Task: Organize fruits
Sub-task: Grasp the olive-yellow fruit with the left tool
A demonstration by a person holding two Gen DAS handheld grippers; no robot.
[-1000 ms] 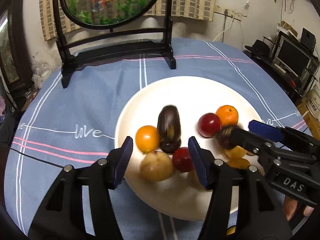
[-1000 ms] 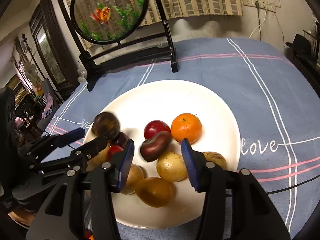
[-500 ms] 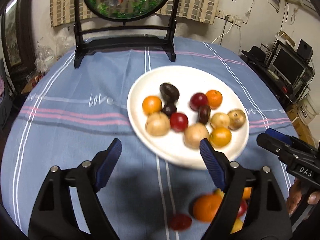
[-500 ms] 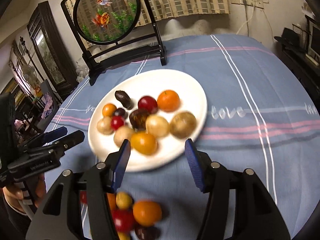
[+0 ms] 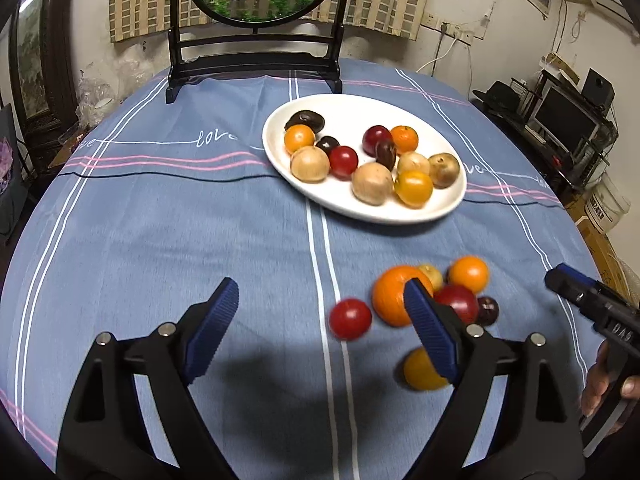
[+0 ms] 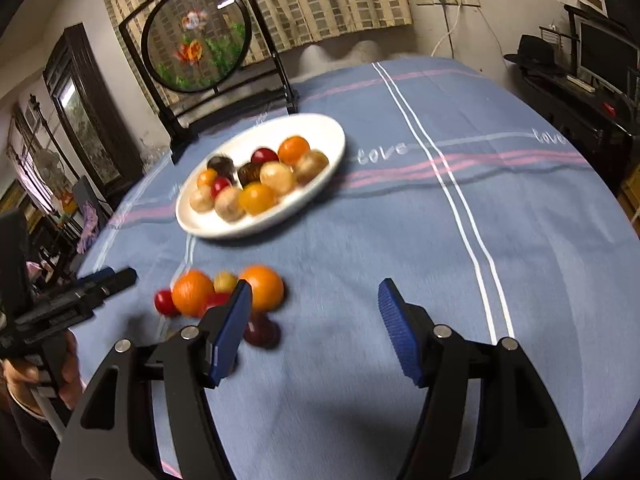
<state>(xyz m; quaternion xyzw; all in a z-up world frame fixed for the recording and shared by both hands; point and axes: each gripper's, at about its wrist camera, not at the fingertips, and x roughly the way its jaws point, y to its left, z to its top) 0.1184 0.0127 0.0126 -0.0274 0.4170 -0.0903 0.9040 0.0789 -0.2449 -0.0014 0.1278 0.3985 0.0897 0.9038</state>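
Left wrist: left tongs opening, nothing gripped | loose fruits seen on blue-clothed worktop before white oval plate || Right wrist: right tongs held wide, empty | loose fruits before white oval plate

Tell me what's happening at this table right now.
A person holds a gripper in each hand over a blue tablecloth. A white plate already carries about a dozen fruits; a loose cluster waits on the cloth. The left gripper, jaws opening, and the right gripper hold nothing.
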